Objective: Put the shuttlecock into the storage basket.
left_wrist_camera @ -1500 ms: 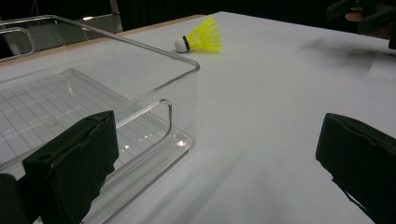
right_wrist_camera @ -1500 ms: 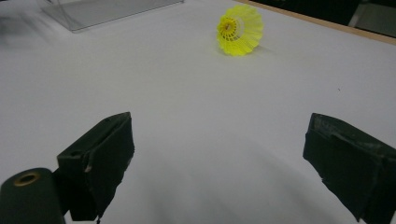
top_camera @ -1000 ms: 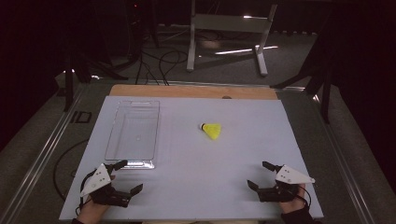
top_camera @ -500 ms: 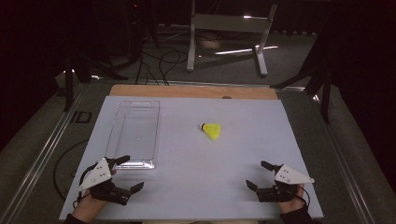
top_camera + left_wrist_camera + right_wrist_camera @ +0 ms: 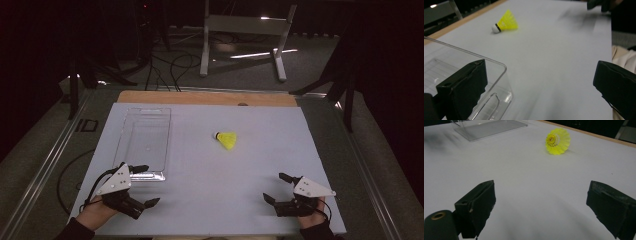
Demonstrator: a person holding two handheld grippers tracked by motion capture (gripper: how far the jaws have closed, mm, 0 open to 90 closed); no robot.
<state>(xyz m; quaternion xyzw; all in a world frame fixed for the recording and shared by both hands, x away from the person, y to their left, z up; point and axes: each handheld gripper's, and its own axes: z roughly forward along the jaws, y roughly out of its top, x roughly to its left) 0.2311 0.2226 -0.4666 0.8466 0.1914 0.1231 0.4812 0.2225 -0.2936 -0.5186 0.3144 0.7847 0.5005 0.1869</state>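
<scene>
A yellow shuttlecock (image 5: 226, 139) with a white cork lies on its side near the middle of the white table (image 5: 215, 190). A clear plastic tray (image 5: 145, 135) sits to its left, with nothing in it. My left gripper (image 5: 150, 184) stands open at the front left, one jaw just by the tray's near right corner. In the left gripper view the tray corner (image 5: 496, 82) is beside the left jaw, with the shuttlecock (image 5: 505, 22) far ahead of my gripper (image 5: 540, 75). My right gripper (image 5: 273, 187) is open at the front right; its own view has the shuttlecock (image 5: 557, 141) ahead of the gripper (image 5: 541, 195).
A wooden strip (image 5: 205, 98) runs along the table's far edge. Beyond it stand a metal stand (image 5: 240, 30) and cables on the dark floor. The tray (image 5: 489, 127) lies far off in the right gripper view.
My left gripper has edged slightly forward and right, toward the tray's near corner. The right gripper has barely shifted. The shuttlecock and tray have not moved.
</scene>
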